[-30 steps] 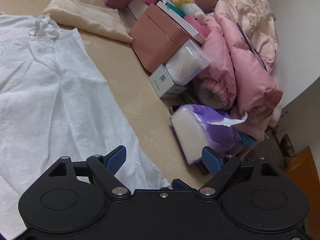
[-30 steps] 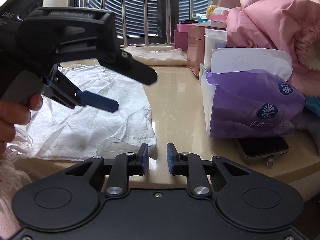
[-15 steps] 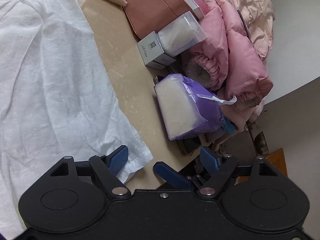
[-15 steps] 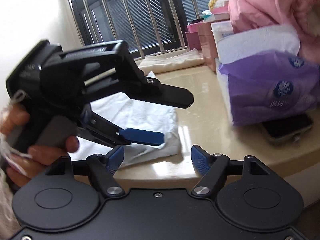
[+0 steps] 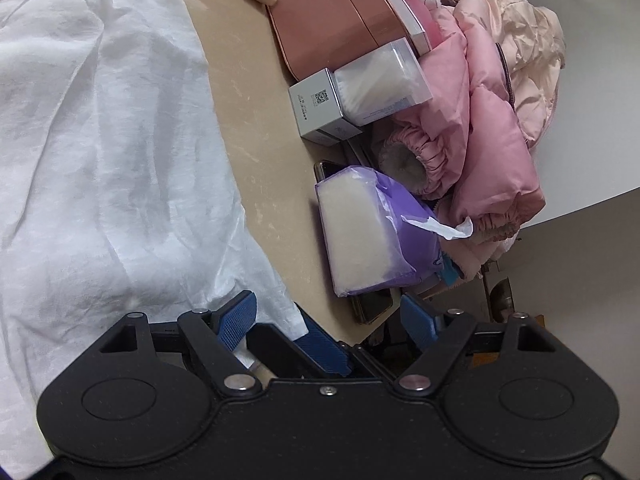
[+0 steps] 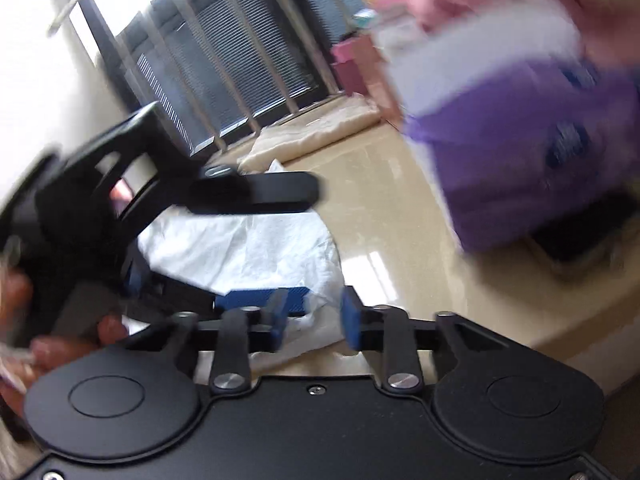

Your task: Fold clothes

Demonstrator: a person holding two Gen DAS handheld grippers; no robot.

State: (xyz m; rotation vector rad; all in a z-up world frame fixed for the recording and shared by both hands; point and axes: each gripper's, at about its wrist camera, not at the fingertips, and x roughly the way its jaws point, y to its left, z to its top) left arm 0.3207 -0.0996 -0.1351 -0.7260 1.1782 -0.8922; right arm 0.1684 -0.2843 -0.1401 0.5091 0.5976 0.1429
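A white garment [image 5: 100, 152] lies spread on the beige tabletop [image 5: 260, 148]. Its near corner [image 5: 292, 320] hangs at the table's front edge. My left gripper [image 5: 332, 316] is open above that corner, and the right gripper's blue finger shows between its fingers. In the right wrist view the white garment [image 6: 248, 248] lies ahead, and its corner [image 6: 316, 316] sits between the pads of my right gripper [image 6: 314, 316], which is part open. The left gripper [image 6: 256, 300] reaches in from the left, just above the cloth.
A purple tissue pack [image 5: 372, 232] stands right of the garment, over a phone [image 5: 372, 304]. Behind it are a grey box [image 5: 320, 108], a pink box [image 5: 332, 16] and a pink jacket [image 5: 492, 128]. A folded beige cloth [image 6: 316, 132] lies at the back.
Both grippers have moved in on the garment's near corner. My right gripper, wide open half a second ago, has narrowed around the corner. The right view is blurred by motion.
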